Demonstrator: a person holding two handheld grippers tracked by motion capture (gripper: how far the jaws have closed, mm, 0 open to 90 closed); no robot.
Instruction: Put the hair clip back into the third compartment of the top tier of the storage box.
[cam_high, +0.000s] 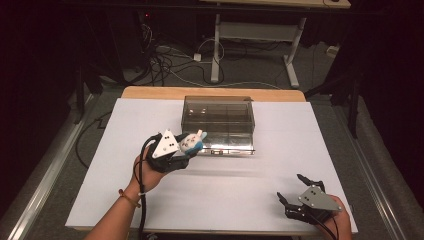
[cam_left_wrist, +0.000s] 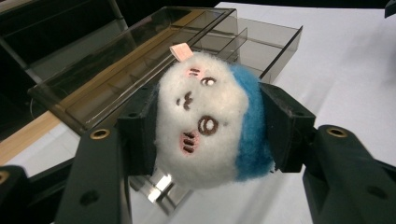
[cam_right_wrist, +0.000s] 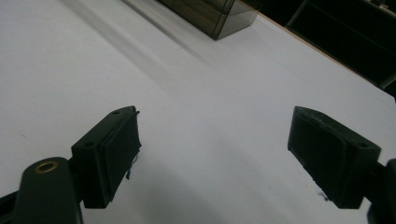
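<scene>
A small white plush toy (cam_left_wrist: 205, 119) with a blue back and a stitched face is pinched between both jaws of my left gripper (cam_left_wrist: 208, 128). In the high view my left gripper (cam_high: 186, 148) holds the plush toy (cam_high: 190, 141) just left of the front of a smoky clear plastic organizer box (cam_high: 218, 122), whose drawer is pulled out. In the left gripper view the organizer box (cam_left_wrist: 140, 70) lies behind the toy, its compartments bare. My right gripper (cam_high: 298, 190) rests near the front right of the table, jaws wide apart with nothing between them. In the right gripper view my right gripper (cam_right_wrist: 215, 156) has nothing between its pads.
A white sheet (cam_high: 225, 175) covers the wooden table (cam_high: 150, 92). Beyond the far edge are cables and the legs of another desk (cam_high: 216, 50) on the floor. The organizer box corner (cam_right_wrist: 215, 18) lies far ahead of the right gripper.
</scene>
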